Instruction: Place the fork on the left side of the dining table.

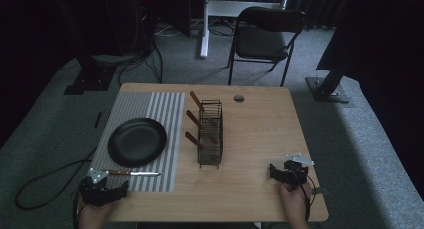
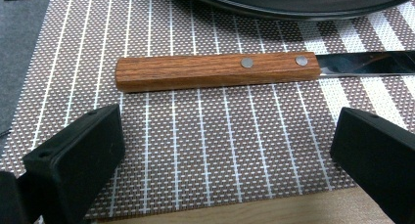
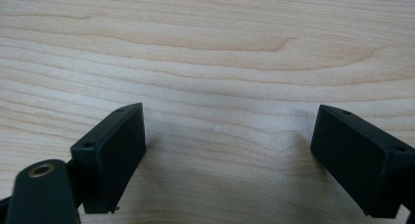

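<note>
A knife with a wooden handle (image 2: pixel 215 71) and steel blade (image 1: pixel 131 173) lies flat on the striped placemat (image 1: pixel 160 119), just in front of a black plate (image 1: pixel 137 141). My left gripper (image 1: pixel 102 189) rests at the table's front left corner, open, its jaws (image 2: pixel 230 150) wide apart just short of the handle with nothing between them. My right gripper (image 1: pixel 286 173) sits near the front right of the wooden table (image 1: pixel 260 134), open over bare wood (image 3: pixel 227 150). A wire caddy (image 1: pixel 210 134) at mid-table holds three wooden-handled utensils.
A folding chair (image 1: pixel 265 36) stands beyond the table's far edge. A small round grommet (image 1: pixel 239 98) sits in the tabletop at the back. Cables lie on the grey carpet to the left. Bare wood lies between the caddy and the right gripper.
</note>
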{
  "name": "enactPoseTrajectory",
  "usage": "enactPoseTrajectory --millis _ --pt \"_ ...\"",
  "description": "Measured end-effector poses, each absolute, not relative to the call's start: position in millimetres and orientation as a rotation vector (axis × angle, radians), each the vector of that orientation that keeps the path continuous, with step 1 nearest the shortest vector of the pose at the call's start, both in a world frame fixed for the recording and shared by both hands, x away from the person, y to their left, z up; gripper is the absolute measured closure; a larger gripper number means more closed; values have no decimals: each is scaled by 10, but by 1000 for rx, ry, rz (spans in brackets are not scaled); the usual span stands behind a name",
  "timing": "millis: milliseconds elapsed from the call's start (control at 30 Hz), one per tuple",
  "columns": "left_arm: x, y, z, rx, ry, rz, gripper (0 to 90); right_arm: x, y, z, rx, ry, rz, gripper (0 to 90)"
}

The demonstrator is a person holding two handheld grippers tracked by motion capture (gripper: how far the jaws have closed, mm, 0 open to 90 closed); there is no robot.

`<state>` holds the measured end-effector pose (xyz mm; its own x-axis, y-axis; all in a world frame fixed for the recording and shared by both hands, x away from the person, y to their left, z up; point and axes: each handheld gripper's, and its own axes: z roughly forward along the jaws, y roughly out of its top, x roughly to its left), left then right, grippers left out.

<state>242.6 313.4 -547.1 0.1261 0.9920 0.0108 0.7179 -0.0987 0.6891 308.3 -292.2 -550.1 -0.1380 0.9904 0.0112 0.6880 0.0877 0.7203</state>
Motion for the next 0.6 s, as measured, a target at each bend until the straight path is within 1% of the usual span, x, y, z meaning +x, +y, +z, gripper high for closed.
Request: enactPoseTrajectory --millis 600 --pt "2446 3134 -5453 1896 1655 654 0 3084 -2922 -5501 1648 1883 812 126"
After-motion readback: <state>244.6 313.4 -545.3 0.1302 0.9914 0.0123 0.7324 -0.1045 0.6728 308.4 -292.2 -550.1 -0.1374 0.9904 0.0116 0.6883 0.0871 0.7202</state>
